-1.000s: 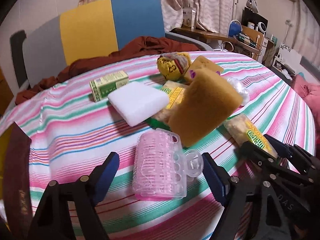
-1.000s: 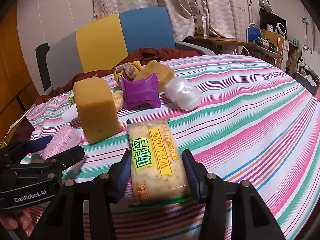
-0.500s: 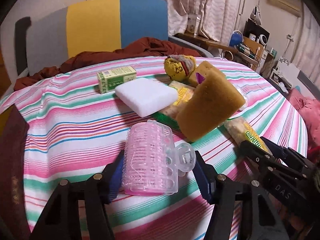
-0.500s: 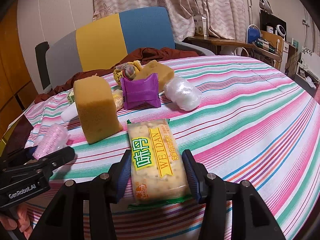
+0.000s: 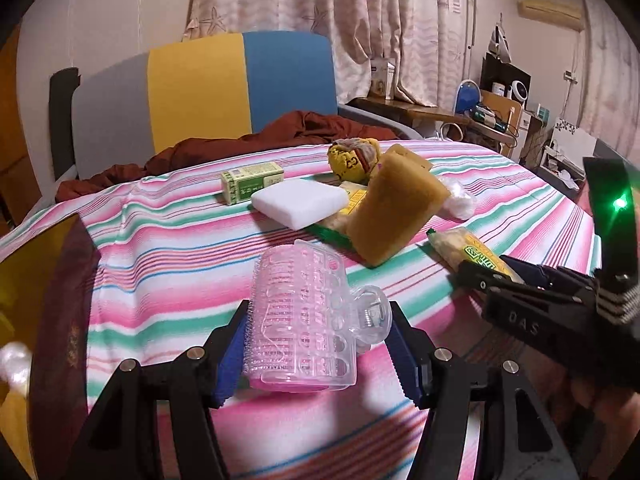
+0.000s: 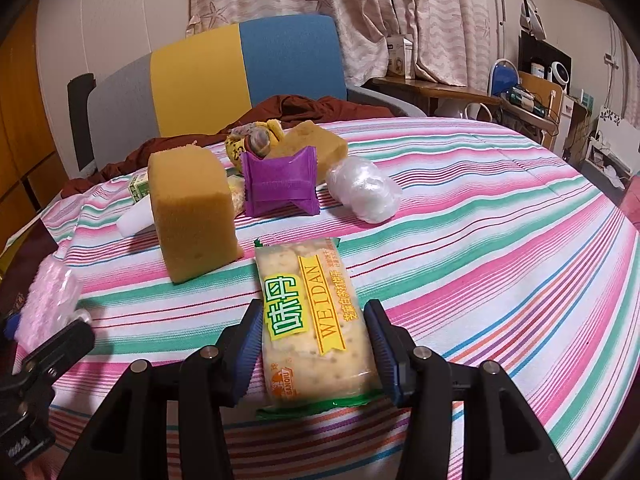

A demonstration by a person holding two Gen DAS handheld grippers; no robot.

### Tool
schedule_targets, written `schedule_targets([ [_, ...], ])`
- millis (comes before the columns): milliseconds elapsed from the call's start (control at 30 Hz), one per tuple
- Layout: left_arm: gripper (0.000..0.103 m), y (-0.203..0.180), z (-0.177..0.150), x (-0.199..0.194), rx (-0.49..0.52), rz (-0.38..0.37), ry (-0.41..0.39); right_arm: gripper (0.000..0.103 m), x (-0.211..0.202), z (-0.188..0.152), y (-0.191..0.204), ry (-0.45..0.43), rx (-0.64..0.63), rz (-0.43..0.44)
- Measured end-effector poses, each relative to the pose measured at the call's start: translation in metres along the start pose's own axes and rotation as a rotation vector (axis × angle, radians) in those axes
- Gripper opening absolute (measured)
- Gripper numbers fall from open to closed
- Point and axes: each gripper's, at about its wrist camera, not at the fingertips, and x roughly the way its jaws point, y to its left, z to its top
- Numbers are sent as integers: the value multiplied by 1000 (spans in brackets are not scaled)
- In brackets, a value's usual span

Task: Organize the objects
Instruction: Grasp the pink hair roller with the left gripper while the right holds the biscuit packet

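A pink hair roller (image 5: 296, 312) with a clear clip sits between the blue pads of my left gripper (image 5: 316, 356), which is shut on it just over the striped tablecloth (image 5: 168, 264). In the right wrist view the same roller (image 6: 48, 300) shows at the far left edge. My right gripper (image 6: 314, 344) is shut on a yellow-labelled cracker packet (image 6: 312, 312) lying on the cloth. From the left wrist view that packet (image 5: 468, 252) pokes out ahead of the right gripper (image 5: 500, 276).
A brown sponge (image 6: 192, 212) stands just behind the packet. Further back lie a purple sachet (image 6: 280, 188), a clear plastic bundle (image 6: 364, 188), a white foam block (image 5: 300, 200), a green box (image 5: 252, 176) and a yellow ball (image 5: 352, 156). A chair (image 5: 200, 92) with brown cloth stands behind the table.
My left gripper's jaws closed onto the pink roller and carried it leftward, away from the sponge. My right gripper kept still on the cracker packet.
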Motion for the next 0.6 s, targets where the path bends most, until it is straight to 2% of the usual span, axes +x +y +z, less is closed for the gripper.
schedule_targets([
  [200, 64, 11, -19, -8, -45, -3, 23, 50, -17, -9, 1, -17, 50, 44],
  [433, 64, 10, -29, -22, -18, -34, -17, 50, -43, -18, 16, -2, 123, 140],
  [600, 64, 16, -32, -53, -42, -69, -66, 50, -61, -17, 29, -9, 137, 192],
])
